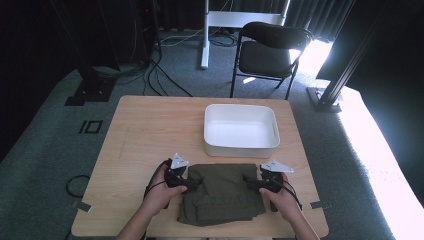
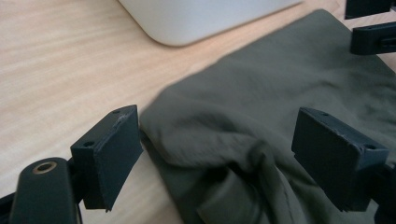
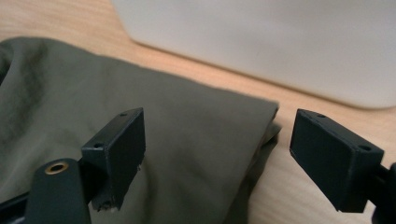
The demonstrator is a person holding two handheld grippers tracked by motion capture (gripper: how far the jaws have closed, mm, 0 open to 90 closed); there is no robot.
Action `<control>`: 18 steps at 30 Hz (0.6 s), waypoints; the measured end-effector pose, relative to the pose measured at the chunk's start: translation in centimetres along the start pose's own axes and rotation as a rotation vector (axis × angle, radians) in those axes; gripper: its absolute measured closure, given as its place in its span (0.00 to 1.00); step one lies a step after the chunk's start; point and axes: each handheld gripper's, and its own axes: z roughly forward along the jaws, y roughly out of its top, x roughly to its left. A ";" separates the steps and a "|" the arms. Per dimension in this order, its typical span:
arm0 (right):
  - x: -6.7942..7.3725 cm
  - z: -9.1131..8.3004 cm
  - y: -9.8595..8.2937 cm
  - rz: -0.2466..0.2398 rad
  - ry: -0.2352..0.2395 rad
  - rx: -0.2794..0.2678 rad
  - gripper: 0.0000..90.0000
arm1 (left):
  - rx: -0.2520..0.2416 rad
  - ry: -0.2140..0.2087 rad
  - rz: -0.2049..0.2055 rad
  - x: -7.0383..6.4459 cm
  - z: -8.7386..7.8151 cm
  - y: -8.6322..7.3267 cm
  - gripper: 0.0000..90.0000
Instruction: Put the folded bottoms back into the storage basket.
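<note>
A rectangular table with a light wooden top (image 1: 145, 130) stood on grey carpet. On its far half, right of the middle, sat a white rectangular plastic tub with rounded corners (image 1: 241, 147), open at the top. Just in front of the tub, near the table's front edge, lay a folded olive-green cloth garment (image 1: 220, 192), flat on the wood with creases and bunched folds along its left side. A narrow strip of bare wood parted tub and garment.
</note>
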 end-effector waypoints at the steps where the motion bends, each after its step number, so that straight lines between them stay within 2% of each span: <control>1: 0.1 0.1 -0.2 0.002 0.001 0.002 0.20 | 0.004 -0.002 0.000 -0.1 0.0 -0.2 0.19; 5: 0.3 0.0 -0.8 0.003 0.006 0.014 0.20 | 0.021 -0.001 -0.015 -0.5 -0.2 -1.1 0.19; 7: 0.3 0.0 -1.2 0.003 0.009 0.024 0.20 | 0.039 0.020 -0.015 -0.4 -0.3 -1.5 0.19; 10: 0.2 0.2 -1.7 0.008 0.008 0.040 0.20 | 0.042 0.023 -0.047 -0.1 -0.3 -2.1 0.19; 15: 0.2 0.6 -2.2 0.021 0.020 0.064 0.19 | 0.058 0.012 -0.053 -0.4 0.0 -2.7 0.19; 18: 0.3 0.6 -2.2 0.015 0.011 0.070 0.19 | 0.071 0.005 -0.052 -0.6 0.4 -2.9 0.19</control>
